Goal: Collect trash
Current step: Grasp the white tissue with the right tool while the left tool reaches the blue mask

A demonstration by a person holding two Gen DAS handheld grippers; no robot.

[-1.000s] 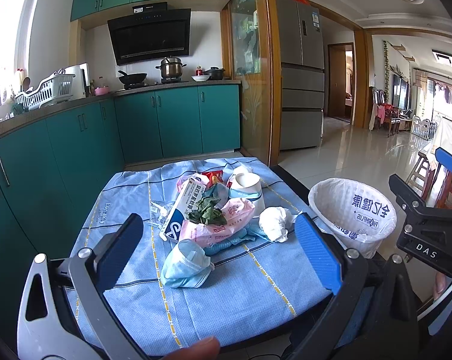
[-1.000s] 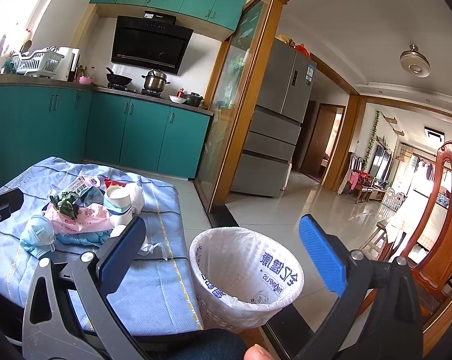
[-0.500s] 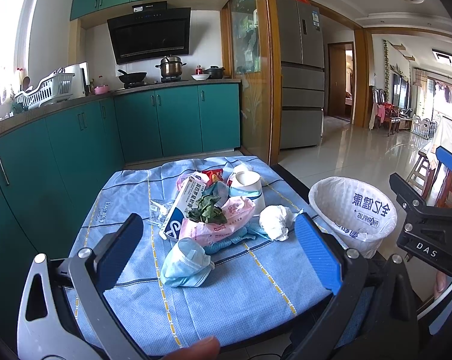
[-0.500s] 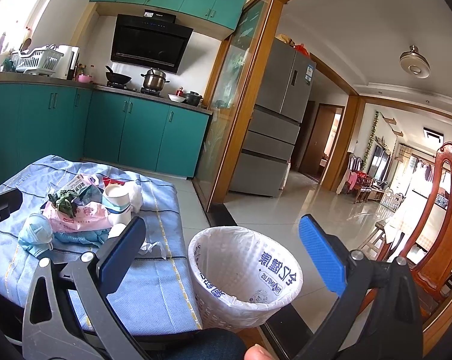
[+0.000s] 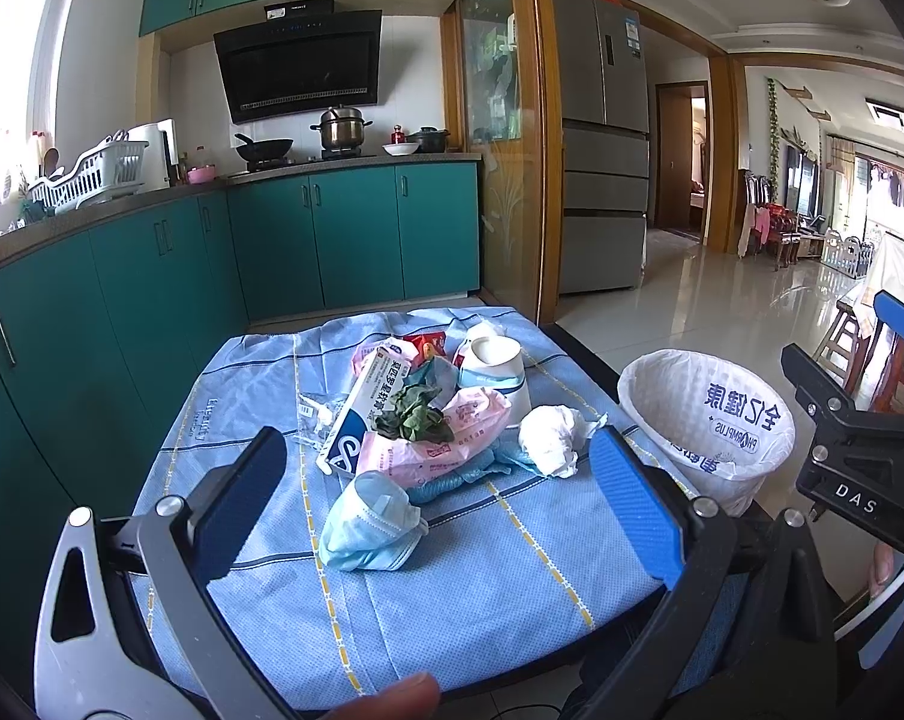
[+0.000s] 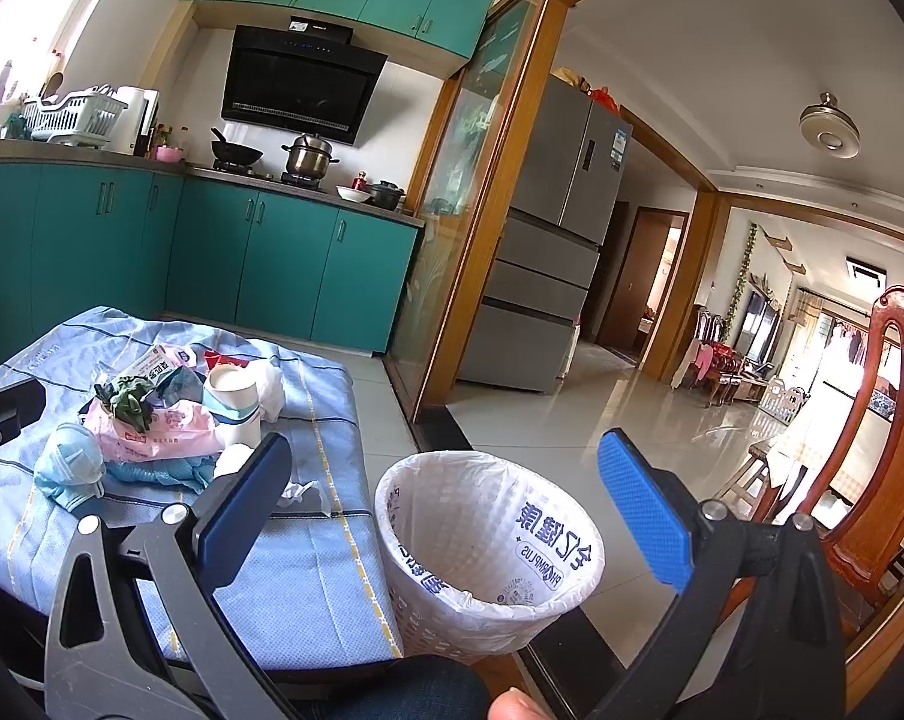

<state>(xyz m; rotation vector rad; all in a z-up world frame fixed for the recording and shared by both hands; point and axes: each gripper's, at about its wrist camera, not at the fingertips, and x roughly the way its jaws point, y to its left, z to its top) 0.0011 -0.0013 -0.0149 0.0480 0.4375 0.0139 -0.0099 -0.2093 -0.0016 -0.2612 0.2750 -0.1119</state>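
Task barely begun: my left gripper and right gripper both stood spread wide, grasping nothing. The trash pile lay mid-frame on the blue cloth; the lined bin, lower centre, looked empty.

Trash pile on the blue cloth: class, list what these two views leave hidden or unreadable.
- Blue rag: left wrist view, mostly buried under the pink packet.
- Crumpled tissue: right wrist view, largely behind the right gripper finger.
- Bin base: hidden by its own rim and liner.
- Red wrapper: only a corner shows; print too small.
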